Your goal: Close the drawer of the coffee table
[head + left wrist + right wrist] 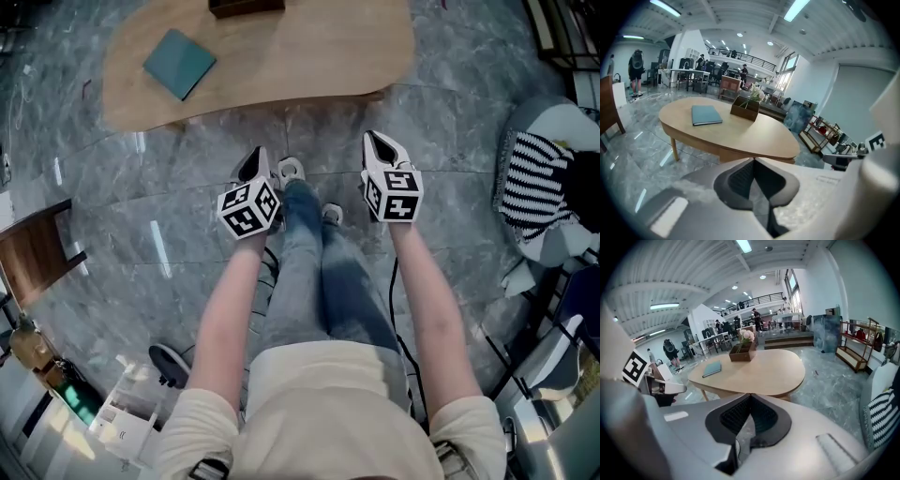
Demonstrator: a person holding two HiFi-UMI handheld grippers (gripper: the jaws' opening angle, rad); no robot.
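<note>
The coffee table (309, 56) is a rounded light-wood top ahead of me, also in the left gripper view as the coffee table (740, 136) and in the right gripper view as the coffee table (764, 373). I cannot see its drawer in any view. My left gripper (255, 161) and right gripper (378, 142) hang side by side in the air short of the table's near edge, touching nothing. In its own view the left gripper (753, 160) is shut with nothing between the jaws. The right gripper (750, 396) is likewise shut and empty.
A teal book (179, 63) and a dark wooden box (246, 7) lie on the table. A brown chair (36, 251) stands at the left, a seat with a striped cushion (536, 183) at the right. Grey marble floor surrounds my legs. A white device (127, 417) sits at lower left.
</note>
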